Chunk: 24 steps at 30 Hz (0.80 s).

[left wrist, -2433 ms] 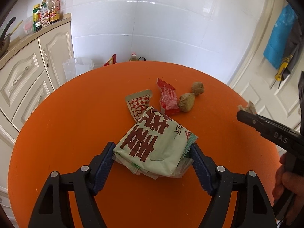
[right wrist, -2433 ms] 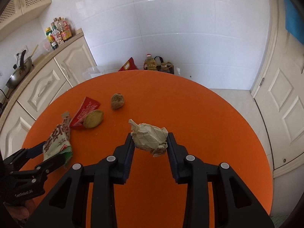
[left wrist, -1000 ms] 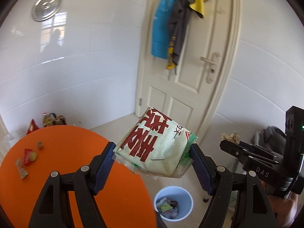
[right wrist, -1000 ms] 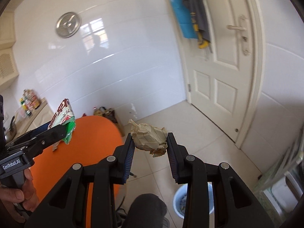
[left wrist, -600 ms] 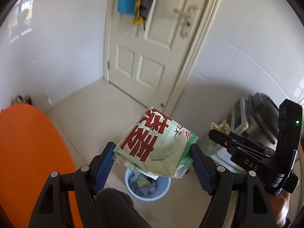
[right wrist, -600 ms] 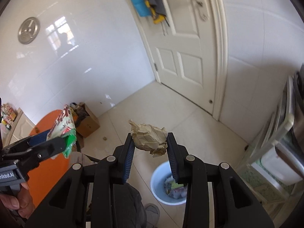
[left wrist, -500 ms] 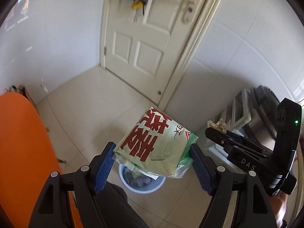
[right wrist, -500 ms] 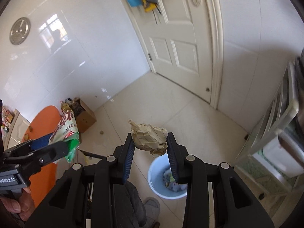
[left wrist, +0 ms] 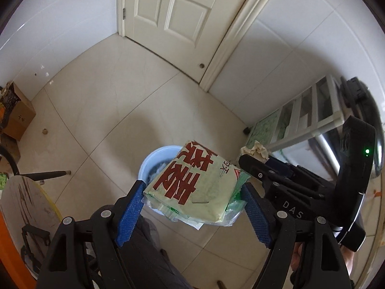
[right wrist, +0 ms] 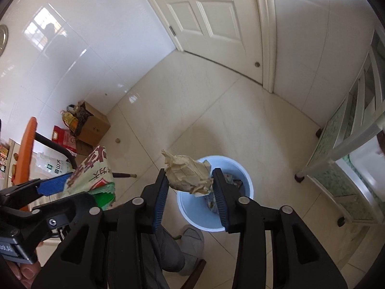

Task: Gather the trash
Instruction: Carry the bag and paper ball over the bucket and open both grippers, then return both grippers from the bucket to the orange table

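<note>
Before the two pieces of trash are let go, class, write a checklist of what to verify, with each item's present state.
1. Paper ball sits over the bin opening: ok in the right wrist view.
2. Right gripper jaws opening, ball between them: ok.
3. Snack packet over the bin: ok; it overlaps the rim in the left wrist view, true height cannot tell.
4. Left gripper jaws opening around the packet: ok.
5. Room left in the bin: ok; some trash lies inside.
6. Person's shoe clear of the bin: cannot tell.

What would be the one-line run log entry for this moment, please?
left hand-held gripper: opening, snack bag between | right hand-held gripper: opening, paper wad between | both over blue bin
</note>
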Each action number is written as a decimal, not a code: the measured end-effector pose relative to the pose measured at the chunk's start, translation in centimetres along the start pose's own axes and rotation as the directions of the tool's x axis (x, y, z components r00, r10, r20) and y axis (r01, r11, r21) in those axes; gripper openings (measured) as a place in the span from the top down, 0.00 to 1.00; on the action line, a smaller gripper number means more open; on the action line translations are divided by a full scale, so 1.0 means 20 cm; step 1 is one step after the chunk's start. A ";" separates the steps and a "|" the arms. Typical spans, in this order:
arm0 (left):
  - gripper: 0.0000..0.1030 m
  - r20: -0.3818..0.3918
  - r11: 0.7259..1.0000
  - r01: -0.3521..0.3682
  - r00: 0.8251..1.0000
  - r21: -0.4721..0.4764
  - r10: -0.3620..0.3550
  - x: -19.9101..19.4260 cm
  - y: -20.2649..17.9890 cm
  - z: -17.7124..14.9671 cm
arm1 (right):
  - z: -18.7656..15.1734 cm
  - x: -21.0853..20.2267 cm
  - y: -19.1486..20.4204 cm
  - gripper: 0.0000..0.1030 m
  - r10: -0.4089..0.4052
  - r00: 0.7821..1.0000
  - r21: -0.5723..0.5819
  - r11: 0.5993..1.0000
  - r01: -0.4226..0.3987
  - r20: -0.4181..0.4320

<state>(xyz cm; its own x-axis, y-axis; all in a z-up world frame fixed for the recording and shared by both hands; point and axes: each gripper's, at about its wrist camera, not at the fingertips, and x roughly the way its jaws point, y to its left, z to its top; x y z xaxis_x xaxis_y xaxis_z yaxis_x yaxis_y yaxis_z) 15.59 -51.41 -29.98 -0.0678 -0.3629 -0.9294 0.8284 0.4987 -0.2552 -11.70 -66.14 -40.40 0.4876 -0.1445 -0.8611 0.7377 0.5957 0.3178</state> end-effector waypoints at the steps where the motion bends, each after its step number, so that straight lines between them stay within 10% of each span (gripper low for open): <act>1: 0.25 -0.005 1.000 -0.009 1.000 0.005 0.009 0.02 0.00 0.01 | 0.00 0.02 -0.01 0.46 -0.004 1.000 0.011 1.000 0.004 -0.010; 4: 0.20 -0.004 0.999 -0.037 0.999 0.015 0.037 0.03 0.01 0.04 | -0.03 0.05 -0.06 0.19 -0.003 1.000 0.045 0.999 0.003 -0.016; 9: 0.18 0.041 0.996 -0.086 0.996 0.014 0.085 0.00 -0.01 0.08 | -0.05 0.03 -0.08 0.02 -0.026 1.000 0.070 0.997 0.027 -0.002; 24: 0.08 0.316 0.980 -0.195 0.928 -0.040 0.198 -0.42 -0.08 -0.14 | 0.02 -0.24 0.18 0.00 -0.042 0.993 -0.007 0.999 0.043 0.108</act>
<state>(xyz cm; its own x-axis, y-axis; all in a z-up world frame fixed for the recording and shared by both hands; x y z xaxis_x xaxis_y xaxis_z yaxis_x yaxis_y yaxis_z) 13.15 -46.97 -22.60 0.2766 -0.4872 -0.8283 0.8028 0.5909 -0.0795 -11.31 -63.65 -34.95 0.5036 -0.2542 -0.8257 0.7548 0.5944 0.2773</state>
